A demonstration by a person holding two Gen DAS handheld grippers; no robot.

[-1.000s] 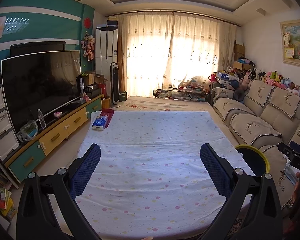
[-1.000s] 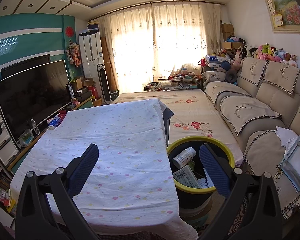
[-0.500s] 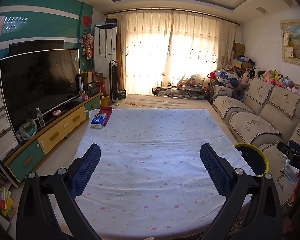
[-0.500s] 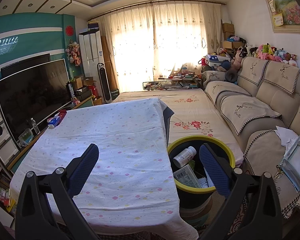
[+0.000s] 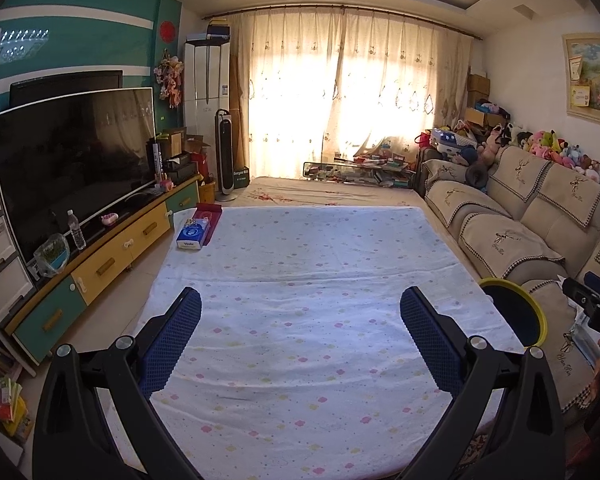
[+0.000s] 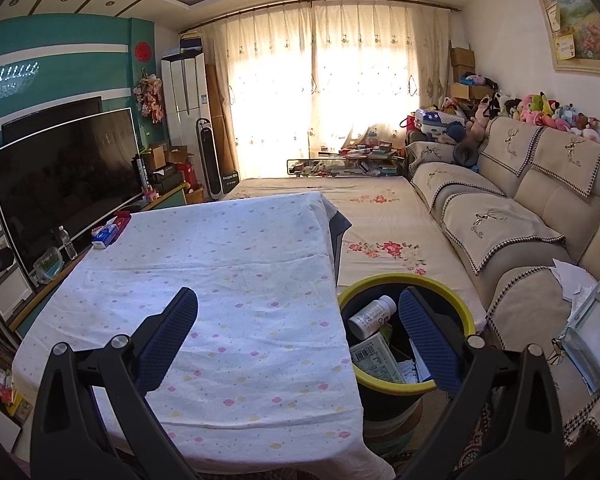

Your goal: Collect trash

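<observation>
Over the last second nothing on the table (image 5: 300,280) has shifted: left gripper (image 5: 300,336) and right gripper (image 6: 298,332) remain spread, empty, while the bin (image 6: 456,300) beside it (bottle (image 6: 370,316), papers) holds the trash, suggesting collection complete.

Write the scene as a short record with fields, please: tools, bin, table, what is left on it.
left tool: open, empty, above the table
right tool: open, empty, at the table's edge by the bin
bin: black, yellow rim, on the floor beside the table
in the bin: white bottle, printed paper, other scraps
table: covered with a dotted cloth
on the table: tissue pack on a red item, far left corner
</observation>
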